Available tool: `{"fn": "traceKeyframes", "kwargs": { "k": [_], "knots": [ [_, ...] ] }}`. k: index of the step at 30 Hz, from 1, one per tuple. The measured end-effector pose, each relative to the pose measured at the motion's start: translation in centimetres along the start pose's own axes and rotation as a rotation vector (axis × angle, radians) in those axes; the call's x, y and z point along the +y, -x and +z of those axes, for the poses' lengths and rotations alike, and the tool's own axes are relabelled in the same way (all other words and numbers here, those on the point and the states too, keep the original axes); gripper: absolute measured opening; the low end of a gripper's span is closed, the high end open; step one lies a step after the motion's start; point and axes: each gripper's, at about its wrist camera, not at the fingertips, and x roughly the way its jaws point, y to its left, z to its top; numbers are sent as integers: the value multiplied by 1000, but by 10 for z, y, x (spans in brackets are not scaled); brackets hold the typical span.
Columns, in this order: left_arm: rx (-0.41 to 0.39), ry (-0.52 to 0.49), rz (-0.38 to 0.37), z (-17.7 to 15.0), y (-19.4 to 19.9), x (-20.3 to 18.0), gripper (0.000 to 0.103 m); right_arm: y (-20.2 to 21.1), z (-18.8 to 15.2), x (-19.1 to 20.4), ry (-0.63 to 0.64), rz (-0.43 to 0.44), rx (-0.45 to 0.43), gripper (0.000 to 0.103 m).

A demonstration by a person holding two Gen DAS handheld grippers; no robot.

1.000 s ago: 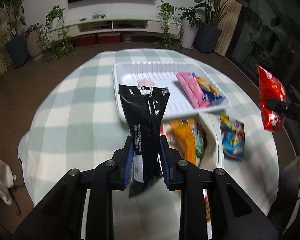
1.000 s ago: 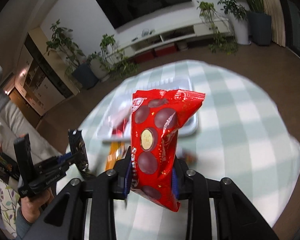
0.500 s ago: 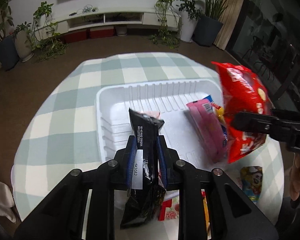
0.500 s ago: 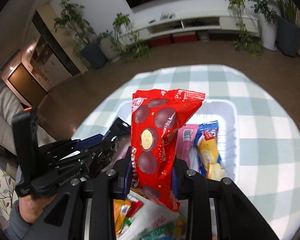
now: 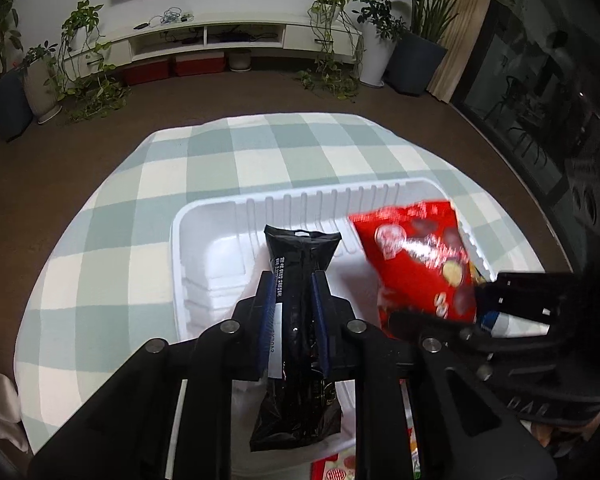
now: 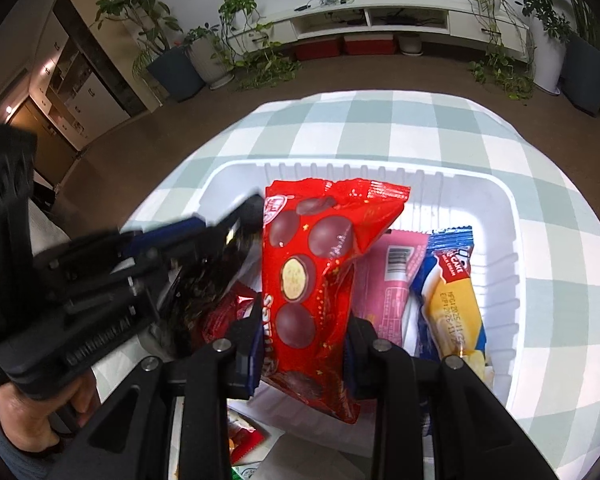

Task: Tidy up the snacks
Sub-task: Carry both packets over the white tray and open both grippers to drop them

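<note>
The left gripper (image 5: 291,276) is clamped on a black snack bag (image 5: 296,344), held upright over the near left part of the white tray (image 5: 204,216). The right gripper (image 6: 300,320) pinches a red chocolate bag (image 6: 312,276) above the tray's middle, beside the pink packet (image 6: 392,280) and yellow-blue packet (image 6: 452,296) lying inside.

Black packet (image 5: 300,312) and red packet (image 6: 316,280) upright above white tray (image 5: 204,216).

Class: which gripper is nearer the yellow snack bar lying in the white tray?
Right. The right gripper, holding the red bag, is just beside the yellow bar; the left gripper is beyond the red bag.
</note>
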Motion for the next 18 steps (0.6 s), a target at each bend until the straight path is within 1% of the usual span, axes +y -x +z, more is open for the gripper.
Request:
{"fn": "traceKeyframes", "kwargs": {
  "k": [4,8,11,14,15,16,17,18],
  "knots": [
    [20,8,8,0,-13,2,17,-12,-1,-2,-2,-19,26,33],
    [9,21,10,-3,-14,3,17,-22,-7,0,12,-37,55,33],
    [3,12,23,-4,-15,2,17,-22,-8,-2,-1,-33,53,34],
    [-6,19,24,-5,-14,4,18,-23,-8,-1,0,-41,63,38],
    [-6,19,22,-6,-13,4,20,-23,-8,0,1,-44,67,42],
    [2,19,25,-7,-12,4,22,-23,-8,1,1,-48,65,44],
    [5,15,27,-7,-11,3,27,-22,-8,1,0,-48,61,46],
    [2,10,24,-9,-8,1,35,-22,-8,1,-2,-49,57,49]
  ]
}}
